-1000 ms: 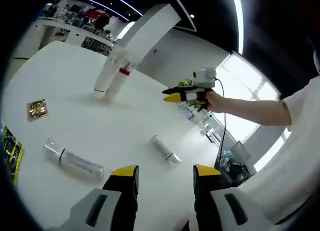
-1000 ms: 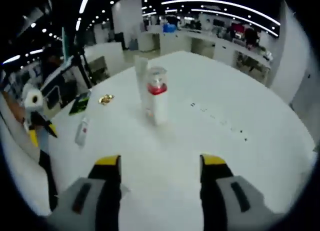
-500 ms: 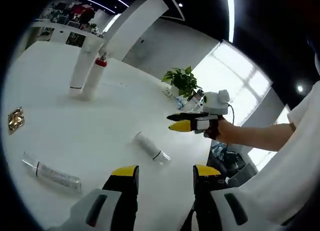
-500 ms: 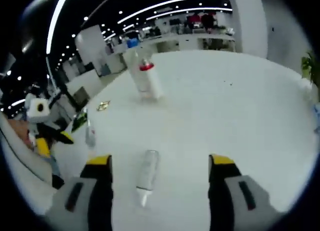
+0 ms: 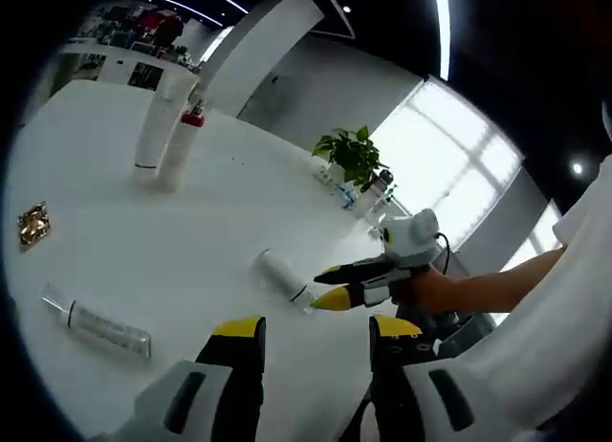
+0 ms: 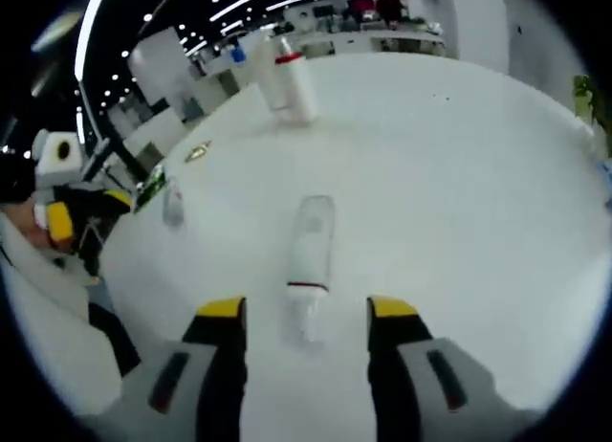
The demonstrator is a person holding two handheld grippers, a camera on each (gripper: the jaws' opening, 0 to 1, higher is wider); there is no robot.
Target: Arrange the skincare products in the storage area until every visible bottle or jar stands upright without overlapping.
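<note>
Right tool (image 6: 298, 313) having dropped low toward the bench (image 6: 459, 174) since half a sec ago, now closing in on the small lying bottle (image 6: 310, 251). Cap end of that bottle sitting just between the yellow tips in right gripper view, body running away up the frame. In left gripper view, same right tool (image 5: 330, 297) nosing in from the right, tip just beside the bottle's (image 5: 285, 276) capped end; earlier hanging well above and apart. Meaning, as judged: reach phase nearly over, grasp of this bottle coming next, then standing it up.

Right tool gaping wide, gripping nothing; bottle not yet pinched, tell-tale gap showing either side of cap. Left tool (image 5: 314, 329) also spread wide, empty, hovering over the bench w/ nothing between tips.

Rest of the job, approx.: tall white tube (image 5: 153, 131) and red-capped bottle (image 5: 180, 145) already standing upright side by side at far end of bench, close together, touching or not – can't tell. Same pair up top in right gripper view (image 6: 289, 78). Clear long tube (image 5: 98, 325) lying flat near left edge in left gripper view, well apart from both tools; still needing to be stood up. Small gold packet (image 5: 32, 225) lying flat farther along that edge. Two items down, so task well short of done.
</note>
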